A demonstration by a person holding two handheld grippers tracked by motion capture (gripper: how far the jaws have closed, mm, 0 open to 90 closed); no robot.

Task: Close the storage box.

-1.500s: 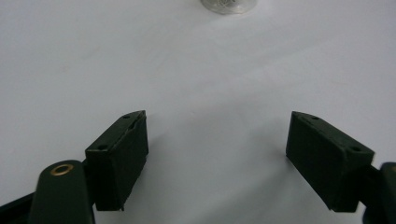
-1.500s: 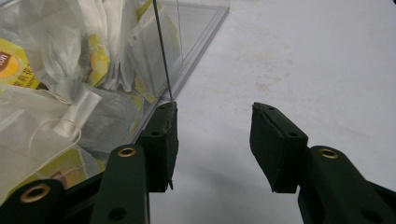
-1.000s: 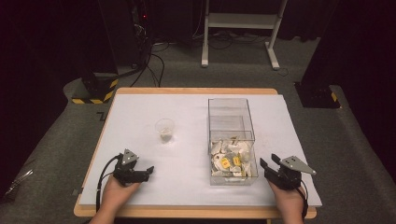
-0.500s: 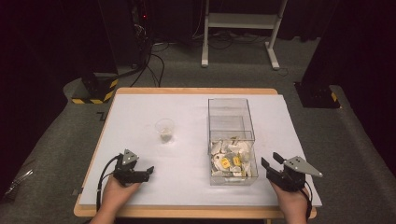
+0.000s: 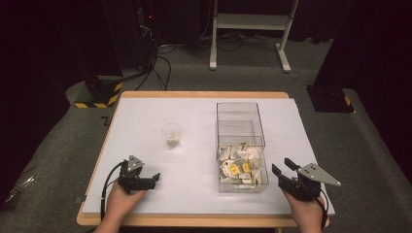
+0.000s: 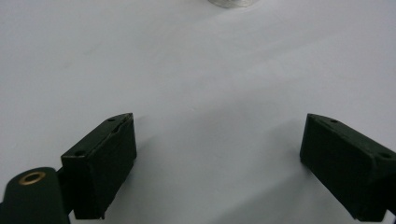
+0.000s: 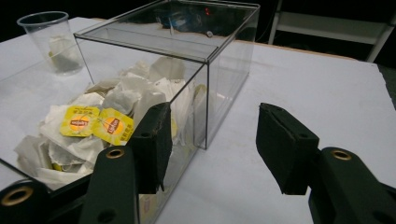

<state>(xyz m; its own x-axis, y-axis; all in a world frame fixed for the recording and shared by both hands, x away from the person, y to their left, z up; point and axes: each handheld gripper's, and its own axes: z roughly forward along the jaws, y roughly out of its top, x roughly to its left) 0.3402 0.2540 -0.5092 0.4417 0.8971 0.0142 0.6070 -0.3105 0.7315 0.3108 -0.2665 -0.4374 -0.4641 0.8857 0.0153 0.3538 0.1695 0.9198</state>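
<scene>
A clear box stands on the white tabletop, right of centre, with a heap of tea bags in its near end; two show yellow tags. A clear cup stands well to the left of the box, with a little something at its bottom.

The right gripper rests at the tabletop's near right corner, just beside the box's near right corner and apart from it. Its fingers are spread wide and hold nothing. In the right gripper view the box's near corner edge rises between the two fingers, a little beyond their tips, with the tea bags behind the left finger and bare tabletop ahead of the right one. The right hand grips it from below, pointing forward and slightly left; its grey plate sits on top.

The left gripper lies low at the near left, well apart from both cup and box, pointing right. Its fingers are wide apart and empty, over bare tabletop; the cup's base shows at the top edge of the left gripper view. The left hand holds it from behind, and a cable loops off to the left.
</scene>
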